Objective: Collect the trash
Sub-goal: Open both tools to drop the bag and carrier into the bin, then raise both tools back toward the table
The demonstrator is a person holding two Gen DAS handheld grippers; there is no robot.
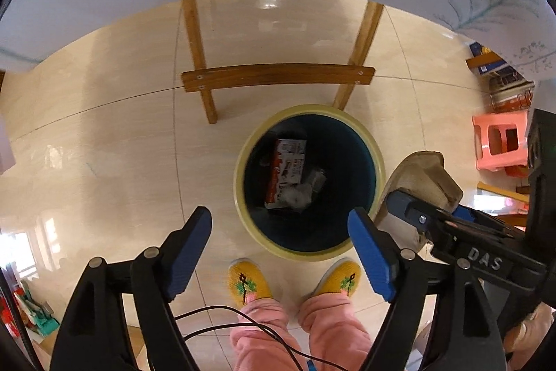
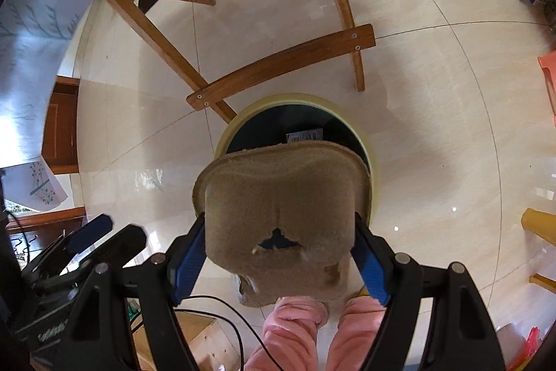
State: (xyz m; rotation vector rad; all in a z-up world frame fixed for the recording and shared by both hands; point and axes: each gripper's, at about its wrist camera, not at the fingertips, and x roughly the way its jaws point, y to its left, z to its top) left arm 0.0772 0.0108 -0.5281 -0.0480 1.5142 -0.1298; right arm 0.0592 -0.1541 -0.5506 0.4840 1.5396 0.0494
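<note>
Brown pulp tray: a torn, fibrous cardboard piece clamped between the blue pads of the right gripper; a ragged hole shows near its lower middle; it hangs just above the near rim of the bin
Right gripper: closed on the tray from both sides; seen from the left wrist view it sits at the bin's right edge
Left gripper: fingers spread apart, holding nothing; poised over the near side of the bin
Bin: round, pale yellow rim, dark inside; stands on the tiled floor just in front of the wooden legs
Inside the bin: a red and white carton; crumpled grey wrapper beside it
Near the bin: yellow slippers; pink trousers
</note>
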